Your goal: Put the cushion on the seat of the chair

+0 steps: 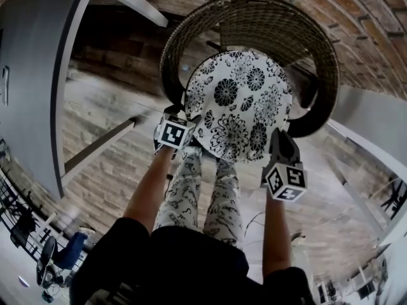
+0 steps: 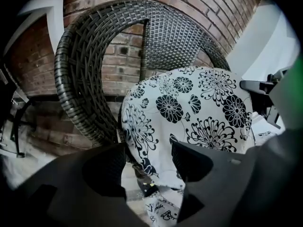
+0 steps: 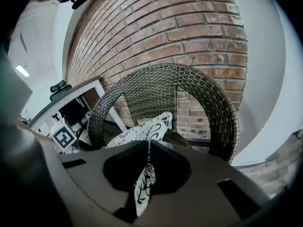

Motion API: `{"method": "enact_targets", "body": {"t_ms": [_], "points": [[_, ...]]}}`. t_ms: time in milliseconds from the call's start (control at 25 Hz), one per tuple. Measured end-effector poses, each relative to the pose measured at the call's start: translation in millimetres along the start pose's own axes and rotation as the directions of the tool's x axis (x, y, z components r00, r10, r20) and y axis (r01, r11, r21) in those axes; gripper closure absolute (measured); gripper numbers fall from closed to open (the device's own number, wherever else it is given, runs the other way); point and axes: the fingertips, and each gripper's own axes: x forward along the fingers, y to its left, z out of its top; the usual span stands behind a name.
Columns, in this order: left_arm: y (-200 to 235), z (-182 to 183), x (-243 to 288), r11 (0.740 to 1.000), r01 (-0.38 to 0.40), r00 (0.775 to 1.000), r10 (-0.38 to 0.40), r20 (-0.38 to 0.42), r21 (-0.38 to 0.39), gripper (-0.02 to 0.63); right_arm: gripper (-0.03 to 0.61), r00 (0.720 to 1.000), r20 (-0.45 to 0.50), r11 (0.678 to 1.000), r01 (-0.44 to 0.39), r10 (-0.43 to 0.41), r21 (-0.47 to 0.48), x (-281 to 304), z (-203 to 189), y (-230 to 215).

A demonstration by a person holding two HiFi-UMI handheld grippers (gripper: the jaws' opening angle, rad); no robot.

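The left claw (image 2: pixel 147 151) is open, its jaws apart at the near edge of the floral cushion (image 1: pixel 238 103); the right claw (image 3: pixel 147 150) pinches that cushion's edge. The cushion sits over the wicker chair (image 1: pixel 254 14) seat, brick wall (image 3: pixel 189 27) behind

In the head view the cushion (image 1: pixel 236 103) hides the seat of the chair (image 1: pixel 173 53), the person's legs (image 1: pixel 184 189) disappear under its 6 o'clock edge, and the clutter (image 1: pixel 60 253) at 7 o'clock is too small to identify.
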Motion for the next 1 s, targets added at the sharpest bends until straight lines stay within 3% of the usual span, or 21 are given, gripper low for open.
{"method": "enact_targets", "body": {"t_ms": [280,440,600,760,880,1000], "points": [[3,3,-8,1.0,-0.009,0.998,0.011,0.062,-0.019,0.322,0.566,1.0,-0.005,1.0,0.002,-0.002,-0.005,4,-4,0],[-7,5,-12,0.996,0.048,0.994,-0.04,0.101,-0.075,0.322,0.566,1.0,-0.014,1.0,0.007,-0.007,-0.014,8,-7,-3],[-16,19,-24,0.989,0.105,0.978,-0.083,0.19,-0.105,0.328,0.566,0.999,-0.033,1.0,0.024,-0.024,-0.018,12,-15,-11],[-28,38,-36,0.989,0.13,0.956,-0.104,0.273,-0.077,0.348,0.565,0.997,-0.067,0.998,0.042,-0.044,-0.041,19,-22,-24],[-34,50,-42,0.989,0.138,0.944,-0.115,0.31,-0.052,0.376,0.563,0.994,-0.088,0.997,0.058,-0.063,-0.054,24,-28,-33],[-37,61,-51,0.992,0.121,0.929,-0.105,0.356,-0.023,0.488,0.561,0.991,-0.112,0.996,0.061,-0.067,-0.062,28,-34,-40]]}}
